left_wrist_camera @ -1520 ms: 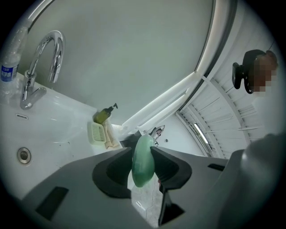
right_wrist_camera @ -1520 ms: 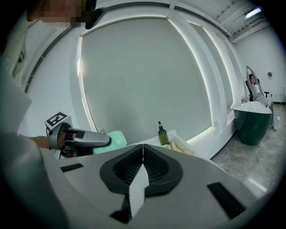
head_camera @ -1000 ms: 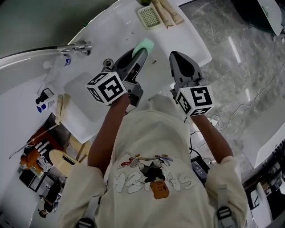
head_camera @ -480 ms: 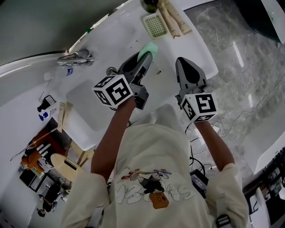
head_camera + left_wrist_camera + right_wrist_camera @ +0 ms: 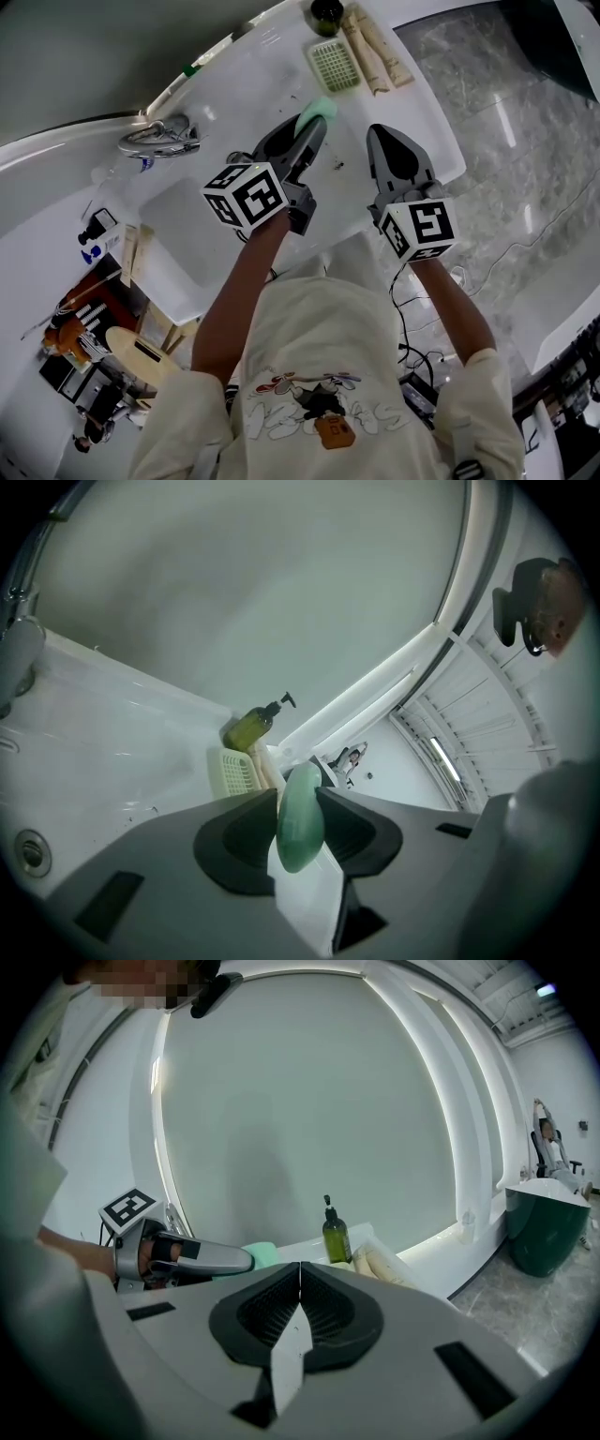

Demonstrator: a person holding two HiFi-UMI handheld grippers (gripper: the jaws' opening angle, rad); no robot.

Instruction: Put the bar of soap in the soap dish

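soap bar half behind l. tool; bottle past top edge

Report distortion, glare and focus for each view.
Head view: even light, white glare streaks on the marble floor, edges bent. Left gripper view: heavy fisheye, dark corners, bar of soap sharp between the jaws. Right gripper view: fisheye curves the lit wall strips; jaws sharp, no motion blur.

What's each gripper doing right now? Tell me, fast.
Left gripper: closed on the soap.
Right gripper: closed, empty.
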